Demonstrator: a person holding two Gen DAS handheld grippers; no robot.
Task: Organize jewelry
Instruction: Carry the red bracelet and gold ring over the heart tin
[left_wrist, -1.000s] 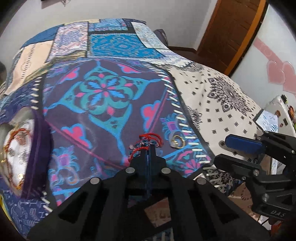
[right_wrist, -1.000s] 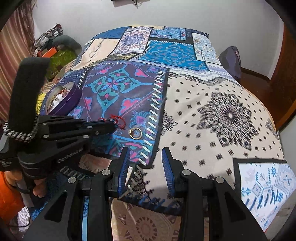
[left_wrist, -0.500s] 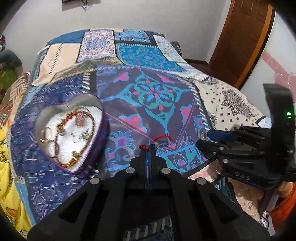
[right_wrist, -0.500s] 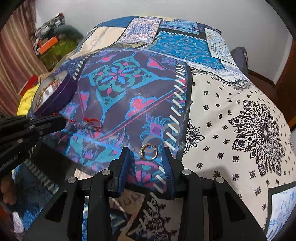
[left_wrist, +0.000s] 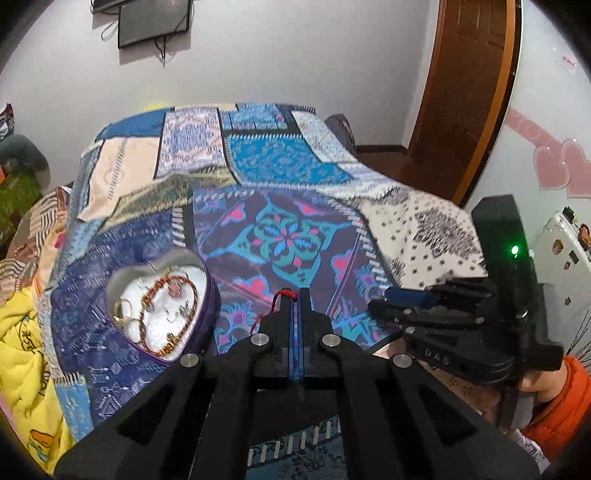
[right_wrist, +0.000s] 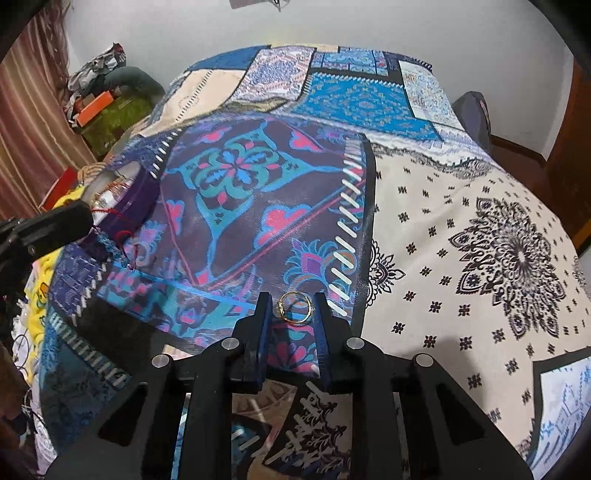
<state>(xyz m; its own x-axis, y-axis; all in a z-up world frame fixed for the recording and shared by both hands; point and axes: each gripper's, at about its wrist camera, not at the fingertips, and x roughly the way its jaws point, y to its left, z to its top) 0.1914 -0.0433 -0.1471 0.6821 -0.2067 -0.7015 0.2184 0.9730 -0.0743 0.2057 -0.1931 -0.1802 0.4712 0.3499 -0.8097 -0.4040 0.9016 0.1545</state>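
My left gripper (left_wrist: 294, 291) is shut on a red cord bracelet (left_wrist: 280, 297) and holds it above the bed, just right of a purple heart-shaped tin (left_wrist: 162, 306) with several bracelets and rings inside. In the right wrist view the tin (right_wrist: 129, 192) sits at the far left, with the left gripper (right_wrist: 79, 218) and the hanging red cord (right_wrist: 118, 221) beside it. My right gripper (right_wrist: 293, 299) is open, its fingers either side of a gold ring (right_wrist: 295, 312) lying on the bedspread. The right gripper also shows in the left wrist view (left_wrist: 391, 301).
A patchwork bedspread (right_wrist: 461, 236) covers the bed. A yellow blanket (left_wrist: 22, 332) lies at the left edge. Clutter and boxes (right_wrist: 96, 107) sit on the floor at far left. A wooden door (left_wrist: 465, 92) stands at far right.
My left gripper lifted the red bracelet off the bedspread and carried it left toward the heart tin. My right gripper moved forward until the gold ring lay between its open fingers.
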